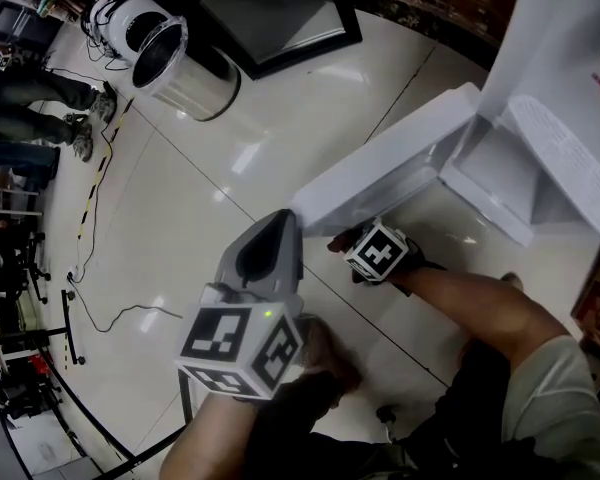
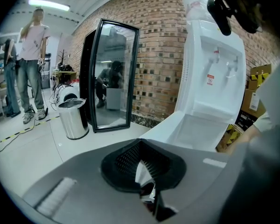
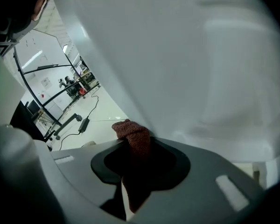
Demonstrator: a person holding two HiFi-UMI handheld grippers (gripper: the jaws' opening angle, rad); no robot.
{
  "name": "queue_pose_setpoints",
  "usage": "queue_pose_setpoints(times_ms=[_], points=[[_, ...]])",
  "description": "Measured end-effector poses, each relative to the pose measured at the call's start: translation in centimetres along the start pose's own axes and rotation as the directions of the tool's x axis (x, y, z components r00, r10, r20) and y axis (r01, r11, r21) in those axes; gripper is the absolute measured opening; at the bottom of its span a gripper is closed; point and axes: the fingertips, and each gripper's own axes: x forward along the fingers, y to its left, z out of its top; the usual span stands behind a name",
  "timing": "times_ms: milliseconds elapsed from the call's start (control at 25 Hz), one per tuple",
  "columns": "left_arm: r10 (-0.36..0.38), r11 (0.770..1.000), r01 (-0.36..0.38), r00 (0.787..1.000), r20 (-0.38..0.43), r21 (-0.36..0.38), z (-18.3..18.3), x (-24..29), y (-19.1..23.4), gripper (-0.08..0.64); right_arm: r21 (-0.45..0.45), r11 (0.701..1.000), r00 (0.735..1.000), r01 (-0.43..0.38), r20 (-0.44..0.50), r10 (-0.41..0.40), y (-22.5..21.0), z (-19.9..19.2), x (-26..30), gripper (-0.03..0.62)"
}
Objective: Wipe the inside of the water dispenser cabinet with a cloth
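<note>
Poking up from between the jaws of the right gripper (image 3: 134, 155) is the cloth (image 3: 131, 133), a small reddish-brown piece with a nubby, towel-like weave, bunched into a thick wad. The jaws are clamped on its lower part, and its rounded top stands free above them. Close behind it a smooth white surface fills most of the right gripper view. It is out of focus, probably the inner face of the cabinet door (image 1: 380, 168) or a cabinet wall, and whether the cloth touches it cannot be made out. In the head view this gripper's marker cube sits just below the lower edge of the door, which is swung wide open from the foot of the white water dispenser (image 2: 214, 73). The cabinet (image 1: 500, 173) beyond the door shows as a white hollow. The left gripper (image 1: 283, 226) is held near the free end of the door, its jaws pressed together with nothing between them. Both grippers are above a glossy, pale tiled floor (image 1: 230, 168).
</note>
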Motion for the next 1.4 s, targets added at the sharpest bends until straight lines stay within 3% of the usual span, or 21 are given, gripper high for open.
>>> queue_pose_setpoints(times_ms=[240,360,600,880,1120,1400], points=[[-0.028,1.000,0.028,1.000,-0.001,-0.002,0.4,0.2,0.1,0.000,0.005,0.998,0.998,0.059,-0.021,-0.059,-2.3,-0.3,-0.5,0.114],[-0.044,0.999,0.044,0.999,-0.002,0.002,0.5,0.4,0.1,0.000,0.048,0.993,0.994,0.107,-0.041,-0.106,-3.9,-0.8,-0.6,0.110],[-0.069,0.998,0.069,0.998,-0.007,0.002,0.5,0.6,0.0,0.000,0.191,0.965,0.983,0.178,0.005,-0.182,-7.5,0.0,-0.6,0.110],[-0.072,0.997,0.072,0.997,-0.009,0.003,0.4,0.8,-0.1,0.000,0.227,0.939,0.963,0.258,0.018,-0.269,-9.8,-0.1,-1.9,0.110],[-0.054,0.998,0.055,0.999,-0.001,0.013,0.4,0.8,0.0,0.000,0.305,0.881,0.921,0.361,0.034,-0.389,-14.1,-1.3,-5.2,0.110],[-0.035,0.999,0.035,0.999,-0.001,0.022,0.5,0.9,0.0,0.000,0.441,0.766,0.834,0.468,0.065,-0.547,-20.0,-3.3,-11.0,0.110]])
